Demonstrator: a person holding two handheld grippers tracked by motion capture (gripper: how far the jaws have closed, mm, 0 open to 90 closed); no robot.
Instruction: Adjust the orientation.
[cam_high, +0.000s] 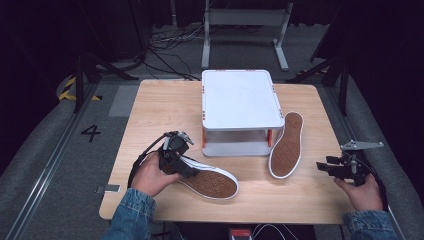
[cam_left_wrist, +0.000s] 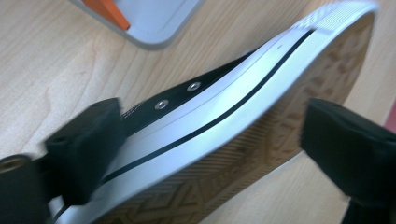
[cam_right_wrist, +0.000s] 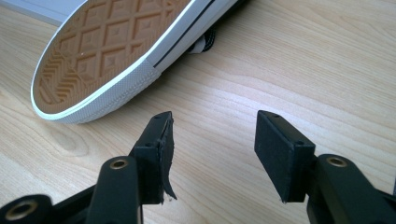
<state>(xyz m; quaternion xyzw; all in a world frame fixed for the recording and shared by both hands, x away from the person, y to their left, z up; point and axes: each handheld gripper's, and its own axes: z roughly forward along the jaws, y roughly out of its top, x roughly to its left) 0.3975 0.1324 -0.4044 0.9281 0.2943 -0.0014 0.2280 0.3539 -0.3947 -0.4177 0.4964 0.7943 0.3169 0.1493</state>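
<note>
Open left gripper (cam_left_wrist: 212, 140) straddles the sneaker (cam_left_wrist: 224, 121) (ridged, diamond-patterned brown sole).

A recording studio or robotics lab, not a home. The wooden table (cam_high: 150, 107) stands alone on grey carpet, ringed by black curtains. Behind the table, loose cables (cam_high: 172, 40) trail across the floor beside a grey metal frame (cam_high: 245, 22). Left of the table, a taped "4" (cam_high: 90, 132) and hazard-striped tape (cam_high: 67, 87) mark the floor.
</note>
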